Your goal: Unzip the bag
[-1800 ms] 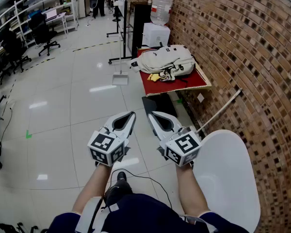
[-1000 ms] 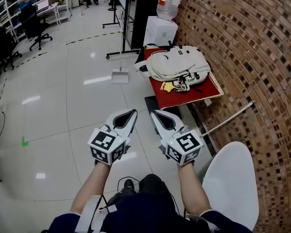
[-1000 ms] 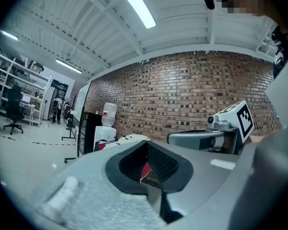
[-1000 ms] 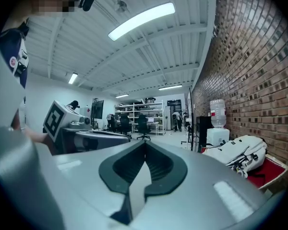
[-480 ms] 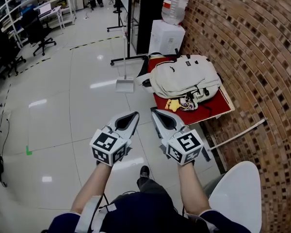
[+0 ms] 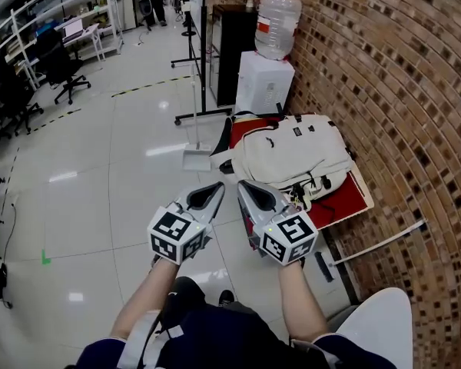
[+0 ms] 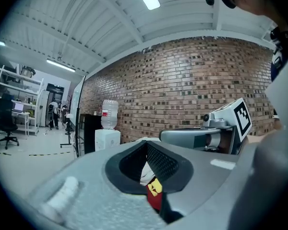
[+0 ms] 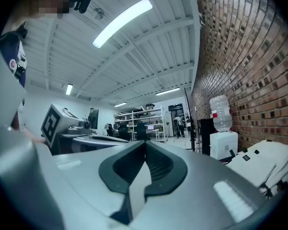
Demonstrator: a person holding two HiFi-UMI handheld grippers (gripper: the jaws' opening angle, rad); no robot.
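The backpack has come much closer in the head view than it was a moment ago, and the yellow trinket that lay at its near edge is now hidden behind my right gripper. The backpack lies flat on the red-topped desk against the brick wall on the right. The water dispenser stands just beyond its far end.

Both grippers are clenched and hold nothing. The left gripper hangs over the floor, left of the desk. The right gripper's tip reaches the bag's near-left edge in the picture but looks to be above it, not touching. Through the left gripper view I can make out a scrap of yellow and red past the closed jaws.

The unzipping has not begun; I am still on the approach. Done well, I would release the right gripper before it comes down. I would aim for the dark pulls and cords bunched at the bag's near-right end, though I cannot tell which one is the zipper pull. The left gripper should pin the fabric beside the track so the soft bag does not drag along. Then the pull should follow the curve of the zip rather than lifting away.
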